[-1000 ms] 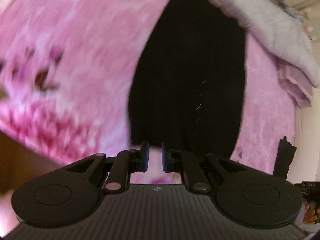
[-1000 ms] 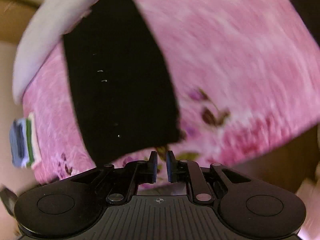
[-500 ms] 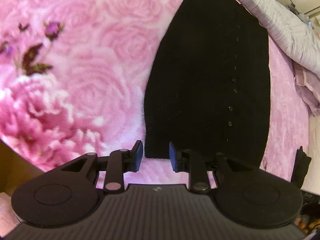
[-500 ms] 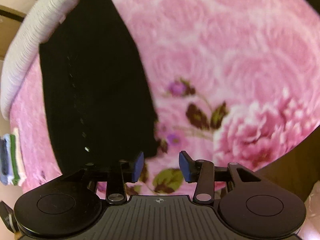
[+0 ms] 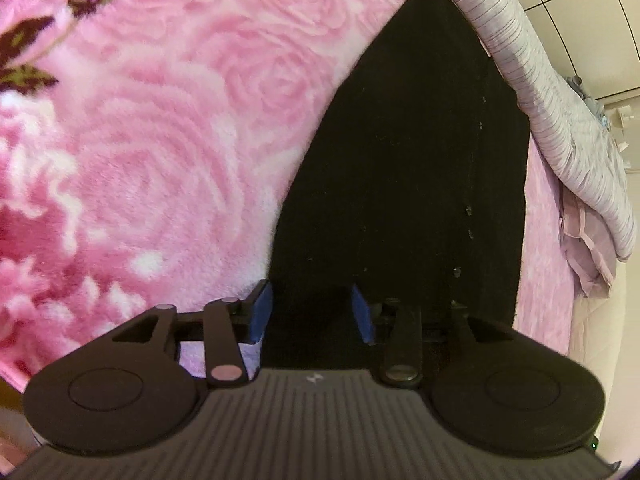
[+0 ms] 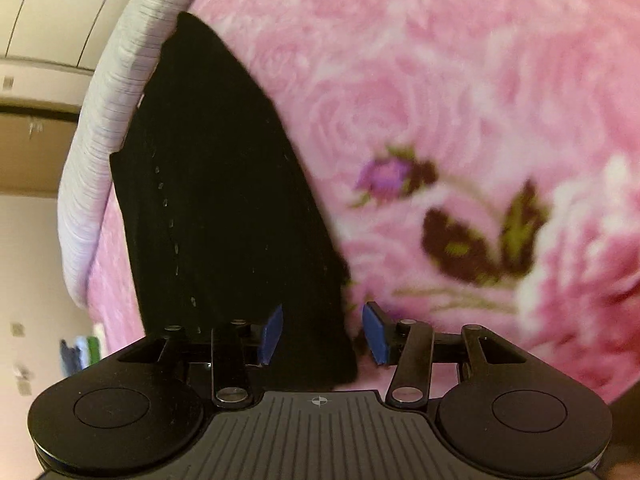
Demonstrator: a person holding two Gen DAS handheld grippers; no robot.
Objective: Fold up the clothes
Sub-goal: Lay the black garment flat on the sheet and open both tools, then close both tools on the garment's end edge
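While the black garment (image 5: 404, 184) lies as a long flat strip on the pink blanket (image 5: 168, 128), the left gripper (image 5: 311, 312) and right gripper (image 6: 323, 334) stand wide open, empty, over its two near corners, so further folding seems left.

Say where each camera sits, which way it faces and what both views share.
Left wrist: on the left tool, low, facing forward over the garment's near left corner; open fingers show.
Right wrist: on the right tool, facing forward over its near right corner; open fingers show.
Shared: black garment, pink blanket, striped quilt at the far end.
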